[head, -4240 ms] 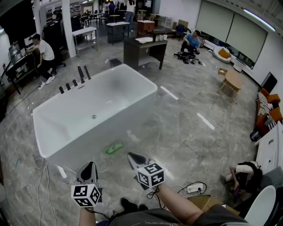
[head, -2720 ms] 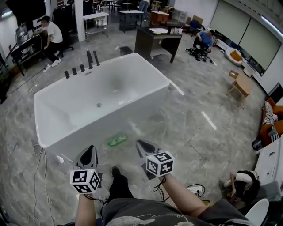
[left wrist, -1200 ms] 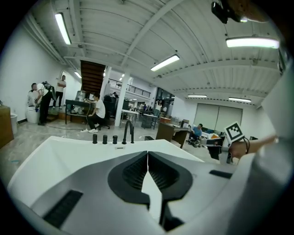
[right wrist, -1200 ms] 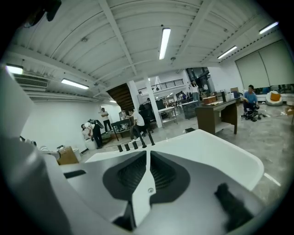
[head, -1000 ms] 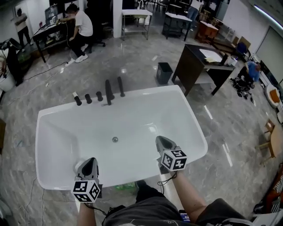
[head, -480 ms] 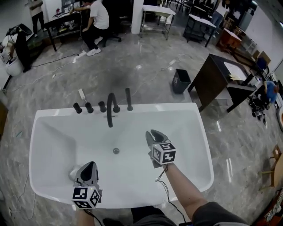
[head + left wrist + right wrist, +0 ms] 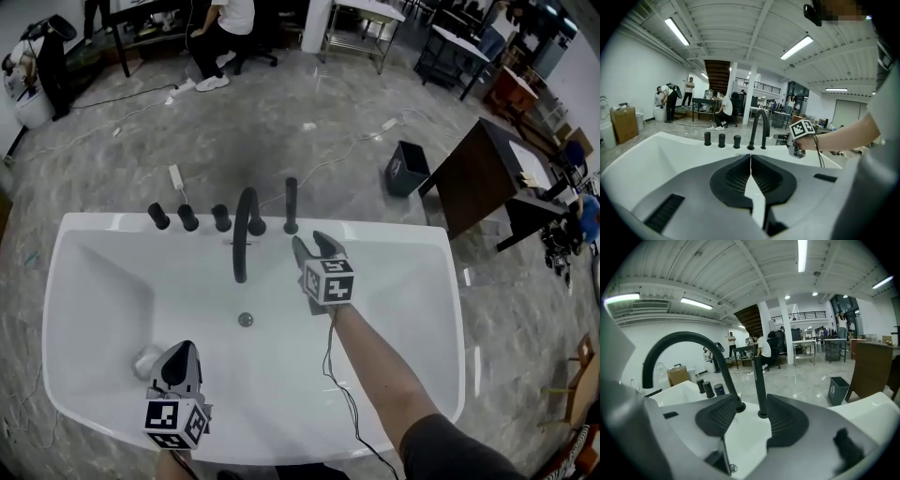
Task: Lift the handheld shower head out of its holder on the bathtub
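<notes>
The right tongs point(image 7: 314, 246) have just been opening and now gape wide over the tub point(image 7: 394, 236). The shower head point(image 7: 291, 204) is just ahead of them at eleven o'clock, untouched, standing upright in its holder on the twelve o'clock rim beside the spout point(image 7: 242, 239). The left tongs point(image 7: 181, 352) are pressed together and empty, at seven o'clock.

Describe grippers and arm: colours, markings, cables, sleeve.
Both the left gripper and right gripper have grey leaf-shaped shells, black ribbed pads, each with a white cube bearing black square markers. A thin black cable hangs from the right one along the bare forearm; short dark grey sleeve. The right jaws have just been opening, nothing between them yet.
</notes>
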Available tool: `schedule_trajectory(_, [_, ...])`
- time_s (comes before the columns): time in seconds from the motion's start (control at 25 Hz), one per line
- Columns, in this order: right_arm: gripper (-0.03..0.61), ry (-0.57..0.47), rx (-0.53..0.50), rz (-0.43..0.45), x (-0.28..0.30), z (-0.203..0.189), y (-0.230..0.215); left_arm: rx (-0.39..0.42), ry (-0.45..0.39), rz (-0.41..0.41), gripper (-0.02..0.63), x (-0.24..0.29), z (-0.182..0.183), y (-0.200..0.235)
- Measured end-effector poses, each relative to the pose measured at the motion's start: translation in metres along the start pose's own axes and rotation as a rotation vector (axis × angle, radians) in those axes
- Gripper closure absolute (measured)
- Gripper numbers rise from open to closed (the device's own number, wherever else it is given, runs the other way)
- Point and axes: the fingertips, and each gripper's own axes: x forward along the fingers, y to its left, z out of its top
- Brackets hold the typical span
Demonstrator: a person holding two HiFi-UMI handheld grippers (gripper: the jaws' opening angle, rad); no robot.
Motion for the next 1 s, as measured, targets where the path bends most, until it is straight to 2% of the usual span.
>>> schedule_trajectory(0.2, [0.370, 0.004, -0.036, -0.059, 0.063, -0.006, -0.021, 0.007, 0.004, -0.003, 0.598, 0.030, -0.014, 0.009])
schedule_trajectory(0.56, [0.371, 0.038, -0.127, -0.054, 0.150, -0.015, -0.029, -0.012, -0.010, -0.034, 0.598, 0.087, -0.031, 0.035])
schedule_trajectory(0.64, [0.372, 0.052, -0.131, -0.057, 0.159, -0.015, -0.030, -0.019, -0.009, -0.038, 0.598, 0.089, -0.035, 0.038])
schedule_trajectory(0.72, [0.437, 0.068, -0.150, -0.073, 0.163, -0.015, -0.030, -0.022, 0.000, -0.037, 0.598, 0.090, -0.040, 0.042])
schedule_trajectory(0.76, [0.446, 0.077, -0.160, -0.080, 0.162, -0.014, -0.029, -0.025, 0.006, -0.037, 0.598, 0.089, -0.043, 0.044])
schedule_trajectory(1.0, [0.451, 0.070, -0.152, -0.086, 0.130, -0.009, -0.025, -0.019, 0.033, -0.041, 0.598, 0.072, -0.042, 0.041])
